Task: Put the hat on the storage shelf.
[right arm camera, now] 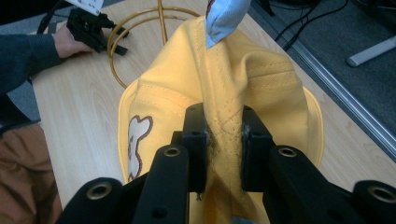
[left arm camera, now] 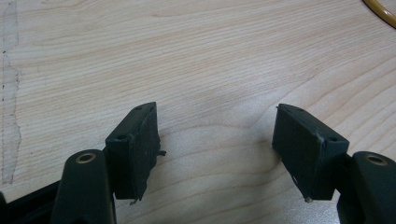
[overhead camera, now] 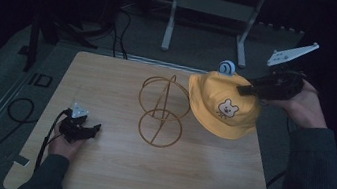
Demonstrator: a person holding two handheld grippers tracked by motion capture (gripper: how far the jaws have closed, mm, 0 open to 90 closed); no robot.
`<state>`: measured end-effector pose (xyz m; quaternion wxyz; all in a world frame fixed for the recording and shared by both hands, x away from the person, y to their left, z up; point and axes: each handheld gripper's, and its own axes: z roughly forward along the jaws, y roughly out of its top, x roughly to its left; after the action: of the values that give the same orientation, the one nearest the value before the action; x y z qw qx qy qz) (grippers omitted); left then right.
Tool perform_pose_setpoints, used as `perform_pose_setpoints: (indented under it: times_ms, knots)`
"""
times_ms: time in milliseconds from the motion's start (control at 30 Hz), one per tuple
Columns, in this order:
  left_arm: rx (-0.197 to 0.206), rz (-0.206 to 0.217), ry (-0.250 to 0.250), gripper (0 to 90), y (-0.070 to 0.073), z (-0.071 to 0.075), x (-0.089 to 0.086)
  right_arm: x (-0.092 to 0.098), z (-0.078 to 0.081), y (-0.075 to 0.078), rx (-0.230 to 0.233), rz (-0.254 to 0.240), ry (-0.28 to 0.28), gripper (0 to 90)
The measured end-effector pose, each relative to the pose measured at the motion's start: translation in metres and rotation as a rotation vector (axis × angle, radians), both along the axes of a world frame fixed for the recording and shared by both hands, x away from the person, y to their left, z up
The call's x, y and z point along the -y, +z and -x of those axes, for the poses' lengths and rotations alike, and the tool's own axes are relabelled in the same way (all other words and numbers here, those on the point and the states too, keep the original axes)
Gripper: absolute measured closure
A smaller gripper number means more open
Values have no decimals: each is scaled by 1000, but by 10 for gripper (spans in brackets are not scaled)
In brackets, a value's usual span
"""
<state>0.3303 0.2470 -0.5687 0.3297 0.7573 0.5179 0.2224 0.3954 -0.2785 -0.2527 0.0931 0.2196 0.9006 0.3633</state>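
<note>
Right gripper jaws pinch yellow hat crown; brim tilts down-left.

The bench is pale, matt wood grain, the yellow bucket hat is soft stitched cloth, the gold wire stand looks like glossy metal, and the right claw is matt black plastic.

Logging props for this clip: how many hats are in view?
1. A yellow hat with a bear face, held up over the table's far right part, its crown pinched in the right gripper. Nothing suggests another hidden one.
</note>
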Motion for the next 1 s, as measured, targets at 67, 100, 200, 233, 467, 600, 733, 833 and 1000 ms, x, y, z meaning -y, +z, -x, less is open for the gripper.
perform_pose_setpoints:
  times_ms: [67, 100, 200, 233, 467, 600, 733, 833, 1000]
  knots:
    - [0, 0, 0, 316, 0, 0, 0, 0, 0, 0, 1, 2, -2, 765]
    - [0, 0, 0, 317, 0, 0, 0, -1, 0, 1, 2, 5, 1, 765]
    - [0, 0, 0, 317, 0, 0, 0, -3, 0, 1, 3, 3, 4, 764]
    - [0, 0, 0, 317, 0, 0, 0, -4, 0, 1, 4, -2, 4, 765]
    - [0, 0, 0, 317, 0, 0, 0, -9, -2, 3, 9, -10, 7, 765]
    - [0, -1, 0, 317, 0, 0, 0, -12, -2, 4, 10, -20, 10, 765]
    - [0, 0, 0, 317, 0, 0, 0, -16, -3, 5, 16, -24, 14, 765]
    - [0, -1, 0, 317, 0, 0, 0, -18, -4, 7, 19, -29, 16, 766]
    - [0, 0, 0, 317, 0, 0, 0, -24, -3, 9, 26, -20, 24, 766]
